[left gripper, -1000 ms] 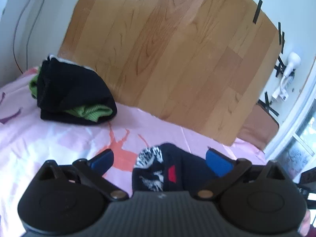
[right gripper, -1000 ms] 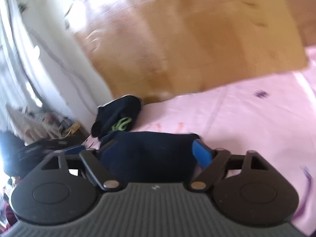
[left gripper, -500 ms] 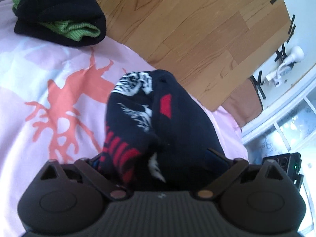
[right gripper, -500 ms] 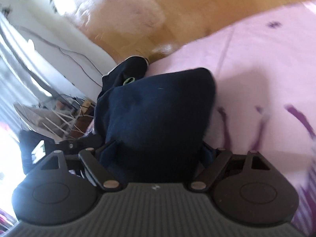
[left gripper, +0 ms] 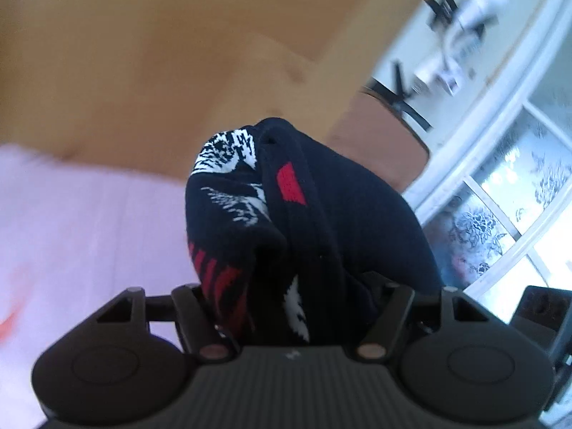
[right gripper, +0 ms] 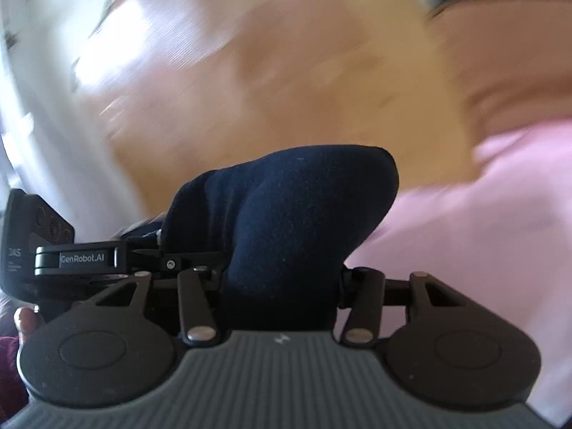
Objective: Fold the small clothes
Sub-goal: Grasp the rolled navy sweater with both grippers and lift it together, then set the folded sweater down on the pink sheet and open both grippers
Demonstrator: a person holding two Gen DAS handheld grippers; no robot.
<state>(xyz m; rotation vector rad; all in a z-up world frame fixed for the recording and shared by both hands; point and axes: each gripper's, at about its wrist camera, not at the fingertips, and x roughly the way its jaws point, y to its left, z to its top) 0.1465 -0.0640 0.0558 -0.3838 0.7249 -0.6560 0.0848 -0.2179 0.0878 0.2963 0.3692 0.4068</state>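
Both claws, jaws closing, gripped the sock: left gripper (left gripper: 296,304) low centre, right gripper (right gripper: 282,286) likewise. The sock (left gripper: 286,214) looked light, soft and floppy; best pinched at its ends.

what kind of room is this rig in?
Probably a home bedroom: a pink sheet like bedding under the dark garment, a wood-look board propped behind, and a patterned frosted window at the side.

text: "GenRobot.AI" | on: label strip of the black device (right gripper: 82,258) | place: just left of the right gripper (right gripper: 282,282), beside its left finger | other print there: too small to read
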